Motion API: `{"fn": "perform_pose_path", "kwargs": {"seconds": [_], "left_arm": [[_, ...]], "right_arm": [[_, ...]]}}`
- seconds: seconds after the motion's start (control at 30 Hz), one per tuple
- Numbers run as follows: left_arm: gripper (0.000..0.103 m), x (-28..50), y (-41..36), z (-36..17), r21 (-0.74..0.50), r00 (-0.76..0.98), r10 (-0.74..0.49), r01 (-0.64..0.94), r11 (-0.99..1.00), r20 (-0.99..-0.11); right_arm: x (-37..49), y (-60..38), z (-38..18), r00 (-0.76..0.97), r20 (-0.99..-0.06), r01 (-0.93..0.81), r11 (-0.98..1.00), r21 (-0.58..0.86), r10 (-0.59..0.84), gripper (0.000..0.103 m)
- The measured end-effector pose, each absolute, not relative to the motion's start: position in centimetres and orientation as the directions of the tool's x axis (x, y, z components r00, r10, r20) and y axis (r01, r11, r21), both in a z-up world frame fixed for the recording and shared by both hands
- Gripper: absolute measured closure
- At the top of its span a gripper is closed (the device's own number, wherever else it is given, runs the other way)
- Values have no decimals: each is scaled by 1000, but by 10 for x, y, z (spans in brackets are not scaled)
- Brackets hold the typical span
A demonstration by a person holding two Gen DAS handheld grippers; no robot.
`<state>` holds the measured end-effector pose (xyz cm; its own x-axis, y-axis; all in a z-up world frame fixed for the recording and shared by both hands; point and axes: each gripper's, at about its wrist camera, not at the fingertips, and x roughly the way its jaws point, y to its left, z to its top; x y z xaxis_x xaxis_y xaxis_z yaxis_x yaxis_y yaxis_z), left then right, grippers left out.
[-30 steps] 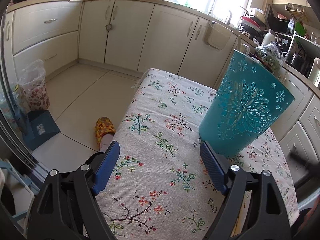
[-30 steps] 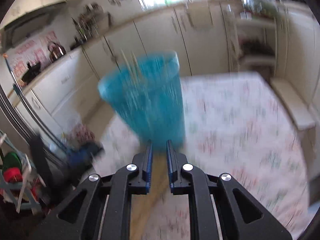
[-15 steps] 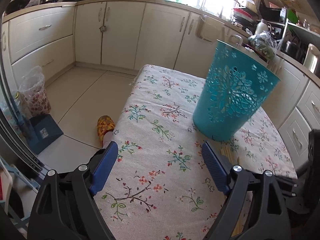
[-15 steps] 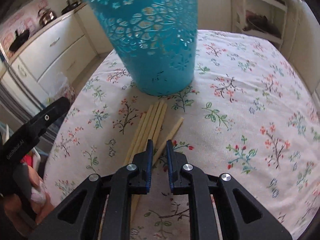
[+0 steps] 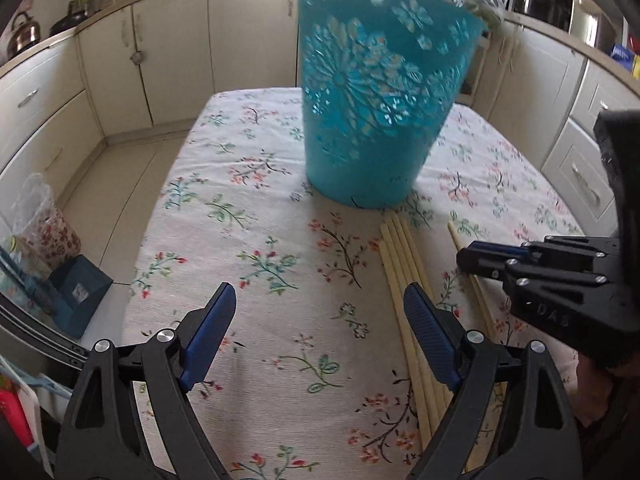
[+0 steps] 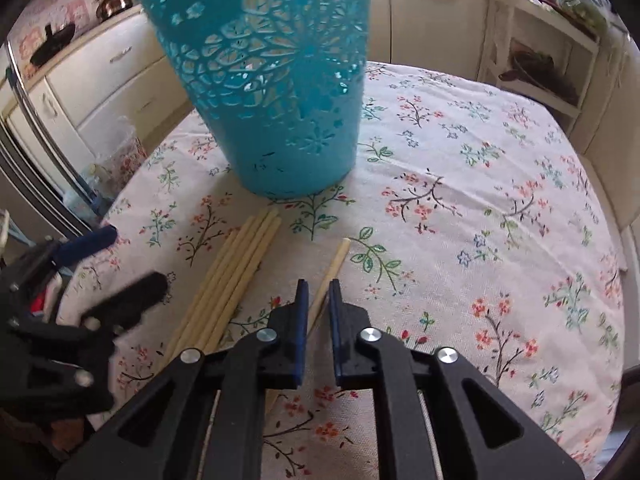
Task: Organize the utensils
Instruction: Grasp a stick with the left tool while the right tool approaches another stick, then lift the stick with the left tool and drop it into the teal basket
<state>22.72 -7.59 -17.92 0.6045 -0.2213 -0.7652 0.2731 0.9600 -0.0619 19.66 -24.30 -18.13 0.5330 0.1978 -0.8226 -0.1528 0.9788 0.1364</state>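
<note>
A teal cut-out basket (image 5: 376,96) stands on the floral tablecloth (image 5: 256,216); it also shows in the right wrist view (image 6: 276,80). A bundle of several wooden chopsticks (image 5: 404,280) lies in front of it, also seen in the right wrist view (image 6: 236,272). A single chopstick (image 6: 332,268) lies apart to the right. My left gripper (image 5: 318,324) is open and empty, low over the cloth, left of the bundle. My right gripper (image 6: 318,296) has its jaws narrowly apart, straddling the single chopstick without clamping it; it shows in the left wrist view (image 5: 480,260).
Cream kitchen cabinets (image 5: 168,60) ring the table. A kettle (image 6: 114,0) sits on the counter. A floral bag (image 5: 44,228) and a blue dustpan (image 5: 80,292) are on the floor left of the table. A white shelf unit (image 6: 540,64) stands beyond the table's far right.
Both grippers have dropped lower and closer to the cloth. The right gripper moved forward over the single chopstick. The left gripper swung right, bringing the basket and chopsticks into its view.
</note>
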Motion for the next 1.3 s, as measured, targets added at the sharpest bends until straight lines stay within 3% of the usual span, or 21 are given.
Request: {"fn": "perform_pose_path", "kwargs": {"seconds": [0.23,0.43,0.53,0.63,0.8,0.93,1.13,1.3], "left_arm": [[21,235,-87,-188,-24,564,-164,247,969,-809],[21,237,-96,-189,20,563,-119,234,972,-818],[26,238,-100,-191,35,557,-104,233,972,-824],[38,239,-104,-190,29,559,-115,242,970,-821],[87,242,-108,-186,2,546,-164,290,957,-822],[92,246,-97,-186,-56,511,-204,290,955,-835],[90,255,-101,-185,-39,466,-182,300,953,-866],[98,255,-95,-184,-73,481,-220,306,949,-848]], "right_arm": [[191,-253,-182,545,-794,-134,963,235,270,84],[187,-251,-179,543,-793,-152,961,231,276,77],[185,-246,-178,545,-797,-160,966,205,260,77],[186,-242,-179,549,-800,-170,969,177,243,77],[183,-230,-180,568,-804,-219,974,58,176,92],[183,-234,-179,583,-804,-212,977,-9,119,94],[190,-246,-180,559,-806,-183,977,108,194,91],[192,-252,-180,553,-799,-176,971,163,234,93]]}}
